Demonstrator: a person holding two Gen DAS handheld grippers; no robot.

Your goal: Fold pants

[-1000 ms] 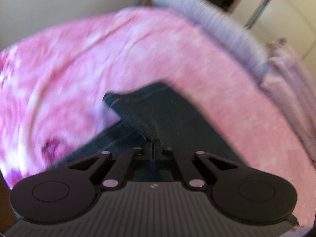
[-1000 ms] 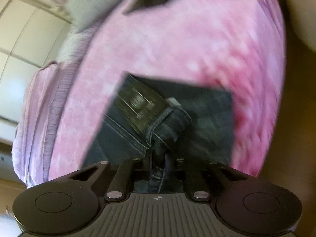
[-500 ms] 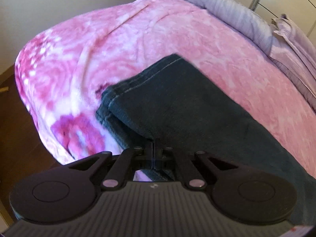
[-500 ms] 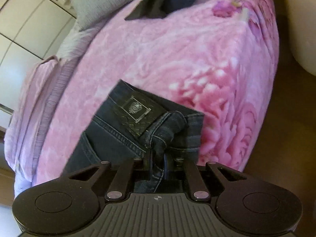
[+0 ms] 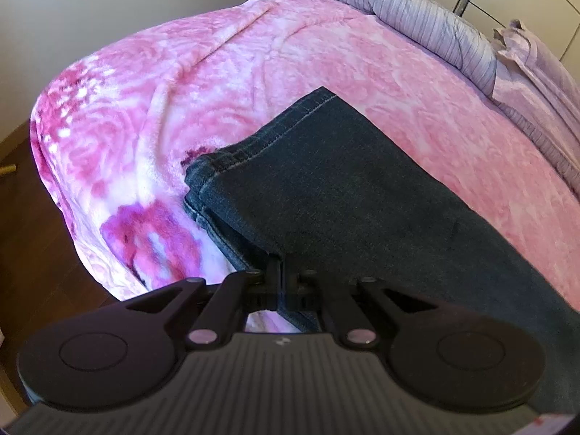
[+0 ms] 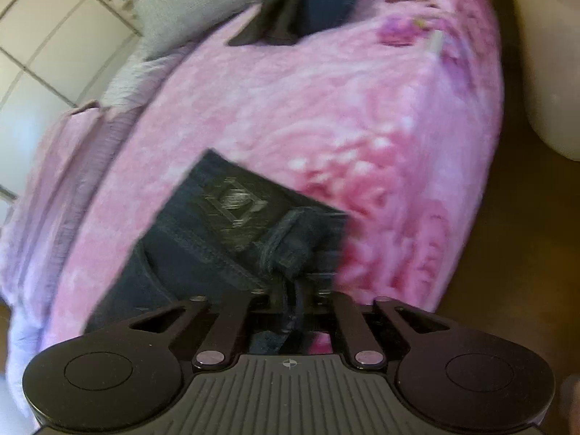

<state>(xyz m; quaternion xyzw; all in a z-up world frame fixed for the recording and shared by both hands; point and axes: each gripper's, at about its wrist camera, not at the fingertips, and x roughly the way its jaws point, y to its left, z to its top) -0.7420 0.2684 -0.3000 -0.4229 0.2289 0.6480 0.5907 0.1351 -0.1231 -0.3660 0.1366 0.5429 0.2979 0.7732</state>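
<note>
Dark blue jeans (image 5: 344,188) lie on a pink flowered blanket (image 5: 188,72) covering a bed. In the left wrist view the stacked leg hems point away, and my left gripper (image 5: 281,272) is shut on the near edge of the leg cloth. In the right wrist view the waistband with its dark leather patch (image 6: 235,203) shows, slightly blurred. My right gripper (image 6: 293,286) is shut on a bunched fold of the waistband (image 6: 286,243) near the bed's edge.
Grey-lilac pillows (image 5: 417,21) and a lilac cover (image 5: 536,83) run along the bed's far side. Dark clothes (image 6: 304,3) are piled at the far end of the bed. Brown floor (image 6: 514,235) lies beside the bed, with a pale rounded object (image 6: 547,65) at right.
Both grippers have drawn back toward the bed's near edge, still holding the jeans. The leg now lies stretched out flatter and longer across the blanket.
</note>
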